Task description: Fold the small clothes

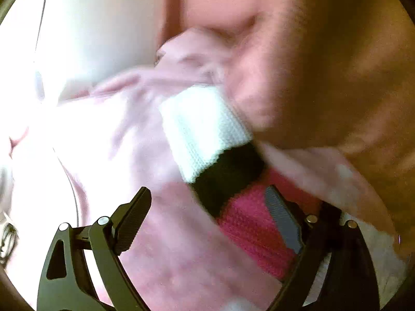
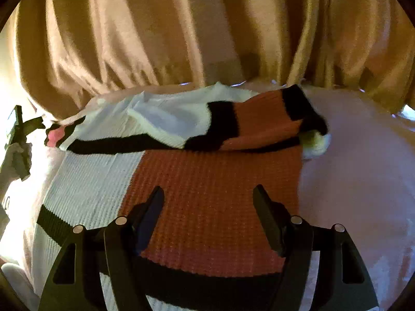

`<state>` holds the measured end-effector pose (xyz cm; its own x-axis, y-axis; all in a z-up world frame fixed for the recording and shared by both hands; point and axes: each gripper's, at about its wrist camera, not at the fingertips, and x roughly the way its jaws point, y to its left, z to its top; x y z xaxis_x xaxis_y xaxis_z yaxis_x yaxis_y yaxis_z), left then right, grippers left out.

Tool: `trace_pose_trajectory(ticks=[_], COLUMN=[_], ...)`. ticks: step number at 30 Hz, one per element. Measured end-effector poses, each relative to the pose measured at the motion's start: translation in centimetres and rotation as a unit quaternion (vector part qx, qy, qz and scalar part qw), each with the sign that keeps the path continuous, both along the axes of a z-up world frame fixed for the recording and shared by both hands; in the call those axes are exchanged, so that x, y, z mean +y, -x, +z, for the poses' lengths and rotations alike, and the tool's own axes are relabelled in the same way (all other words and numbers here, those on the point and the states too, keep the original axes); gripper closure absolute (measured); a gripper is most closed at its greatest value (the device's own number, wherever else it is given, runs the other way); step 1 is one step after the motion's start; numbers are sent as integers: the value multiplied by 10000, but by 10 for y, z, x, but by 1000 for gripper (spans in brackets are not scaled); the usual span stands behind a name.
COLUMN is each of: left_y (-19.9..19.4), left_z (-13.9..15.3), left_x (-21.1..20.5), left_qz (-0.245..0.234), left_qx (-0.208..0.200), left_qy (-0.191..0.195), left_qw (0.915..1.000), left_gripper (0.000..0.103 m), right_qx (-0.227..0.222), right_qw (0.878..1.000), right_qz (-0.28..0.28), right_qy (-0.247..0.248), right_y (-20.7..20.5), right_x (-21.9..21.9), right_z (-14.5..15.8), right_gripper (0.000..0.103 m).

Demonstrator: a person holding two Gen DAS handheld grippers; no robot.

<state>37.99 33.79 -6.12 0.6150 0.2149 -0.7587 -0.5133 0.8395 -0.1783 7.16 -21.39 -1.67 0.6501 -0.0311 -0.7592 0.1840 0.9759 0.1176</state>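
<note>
A knit sweater (image 2: 207, 181) in orange-red, white and black blocks lies on a pink bedsheet (image 2: 358, 171), with its far part folded over toward me. My right gripper (image 2: 208, 197) is open and empty, hovering just above the orange panel. In the left wrist view a sleeve end (image 1: 207, 134) of white, black and pink knit lies on the pink sheet, its pink part between the fingers of my open left gripper (image 1: 207, 207), against the right finger (image 1: 282, 220). The left gripper also shows at the far left of the right wrist view (image 2: 20, 134), by the sweater's left sleeve tip.
A tan curtain (image 2: 181, 31) hangs right behind the bed's far edge. In the left wrist view the same curtain (image 1: 337, 64) fills the upper right and a bright white wall (image 1: 90, 26) the upper left. The pink sheet (image 1: 181, 259) is wrinkled.
</note>
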Motion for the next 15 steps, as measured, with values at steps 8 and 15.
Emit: trace_pose_trajectory(ticks=[8,15], left_y=[-21,30], left_z=[-20,99], left_x=[2,-96], left_qz=[-237,-1249], left_qx=[28,-1425], left_qy=[246,-307], left_qw=[9994,9814], left_gripper=[98,100], right_qx=[1,-115], right_qw=[9998,9998], right_qz=[167,117], right_qy=[116,65], right_y=[-12,-6], right_x=[18,11], right_z=[4,10], right_gripper=[34,34])
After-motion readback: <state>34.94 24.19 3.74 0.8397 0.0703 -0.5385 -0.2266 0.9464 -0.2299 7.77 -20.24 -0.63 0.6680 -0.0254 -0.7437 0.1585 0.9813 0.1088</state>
